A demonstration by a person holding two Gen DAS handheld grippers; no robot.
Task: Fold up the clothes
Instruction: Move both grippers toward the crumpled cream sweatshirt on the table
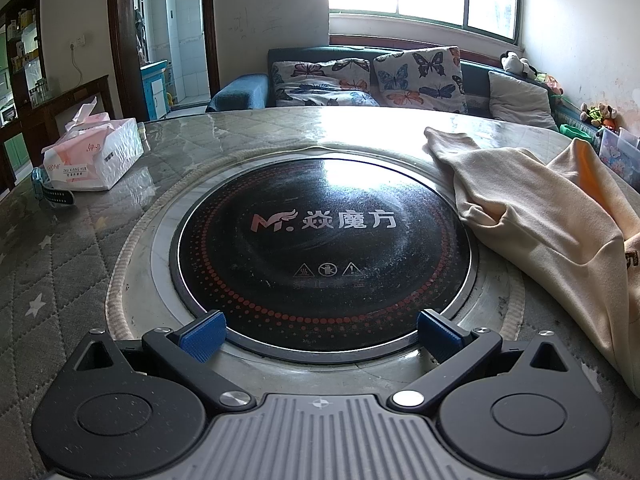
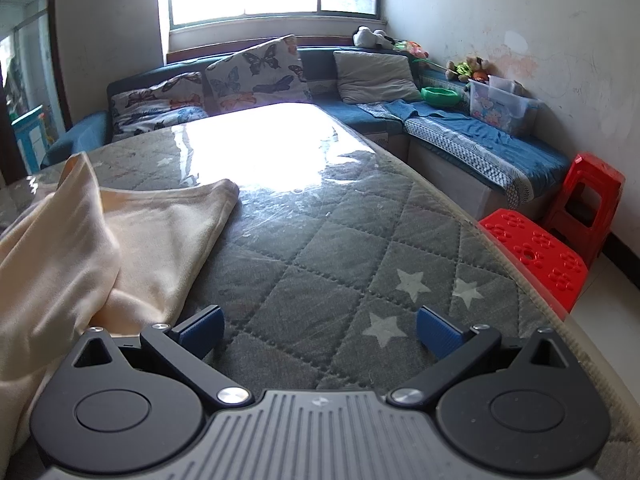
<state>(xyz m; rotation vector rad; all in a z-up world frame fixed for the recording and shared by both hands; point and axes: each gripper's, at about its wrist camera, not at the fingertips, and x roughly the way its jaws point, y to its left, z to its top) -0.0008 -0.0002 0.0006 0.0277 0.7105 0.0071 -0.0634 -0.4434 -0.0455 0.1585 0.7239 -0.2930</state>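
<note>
— Where's the garment?
— A cream sweatshirt [image 1: 532,208] lies crumpled on the quilted tabletop [image 2: 320,248], right of the round black induction cooktop [image 1: 320,240].
— And the tools?
— Left gripper [image 1: 320,336] spread wide over the cooktop, holding nothing; right gripper [image 2: 320,334] likewise spread, just beside the cloth, its fingers [image 2: 436,334] empty.

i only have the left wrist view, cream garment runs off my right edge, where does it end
Observer: In the right wrist view the cream fabric garment ends at a flat corner on the grey quilted table cover, short of the window glare.
Operator: right claw holding it?
Observer: No, the right claw is open and empty, with the garment beside its left finger.
Operator: anything past the table edge there?
Observer: Two red plastic stools stand beside the table.
</note>
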